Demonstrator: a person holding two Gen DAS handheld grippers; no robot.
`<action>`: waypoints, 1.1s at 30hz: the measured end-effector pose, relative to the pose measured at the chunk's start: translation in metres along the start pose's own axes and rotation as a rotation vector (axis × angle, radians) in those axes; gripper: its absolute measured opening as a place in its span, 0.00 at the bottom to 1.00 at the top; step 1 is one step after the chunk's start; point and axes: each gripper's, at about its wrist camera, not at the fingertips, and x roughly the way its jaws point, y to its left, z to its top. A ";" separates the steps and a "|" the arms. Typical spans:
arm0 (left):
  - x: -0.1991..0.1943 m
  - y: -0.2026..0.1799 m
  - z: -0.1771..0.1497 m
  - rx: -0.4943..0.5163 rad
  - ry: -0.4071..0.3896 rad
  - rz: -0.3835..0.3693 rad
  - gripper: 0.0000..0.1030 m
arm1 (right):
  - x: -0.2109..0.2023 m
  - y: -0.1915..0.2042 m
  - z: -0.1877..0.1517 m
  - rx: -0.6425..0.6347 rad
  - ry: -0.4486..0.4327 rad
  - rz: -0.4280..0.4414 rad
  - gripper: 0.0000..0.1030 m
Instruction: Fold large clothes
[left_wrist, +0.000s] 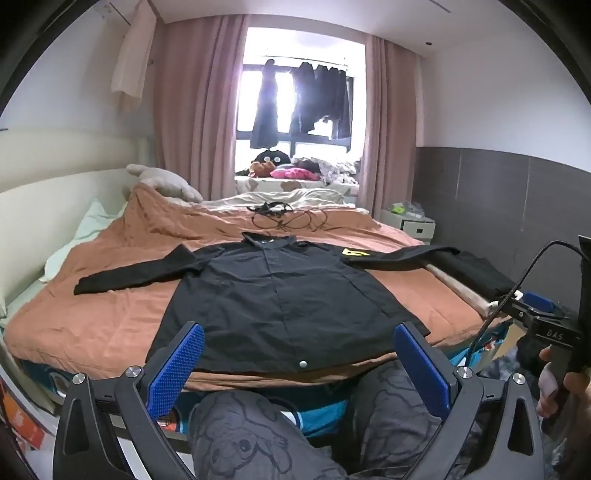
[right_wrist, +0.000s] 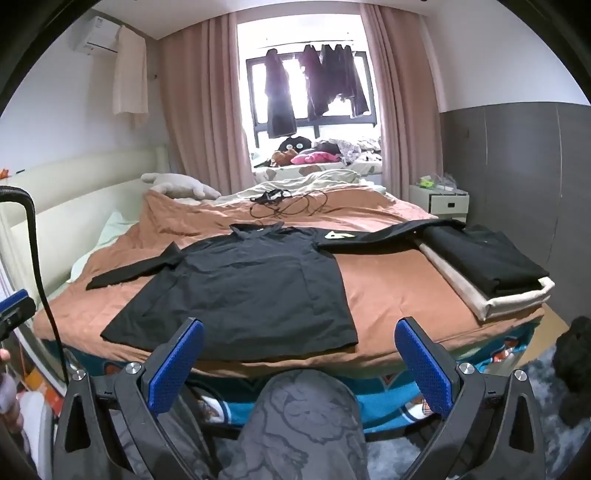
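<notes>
Left gripper (left_wrist: 297, 363), right gripper (right_wrist: 299, 360) — both spread wide, empty, held short of the bed edge, likely poised for a first grab. Black shirt (left_wrist: 280, 295) — flat, buttoned, sleeves spread on the orange quilt (left_wrist: 110, 321), ready for folding; folded dark stack (right_wrist: 484, 258) set aside right
</notes>
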 end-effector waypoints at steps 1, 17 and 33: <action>0.001 -0.001 0.000 0.002 0.003 -0.001 1.00 | 0.001 0.000 0.000 -0.002 0.002 -0.002 1.00; -0.001 -0.006 -0.003 0.023 -0.007 0.004 1.00 | 0.005 0.004 -0.006 -0.007 0.009 0.003 1.00; -0.001 -0.003 -0.003 0.020 -0.010 0.004 1.00 | 0.006 0.007 -0.009 -0.015 0.016 0.006 1.00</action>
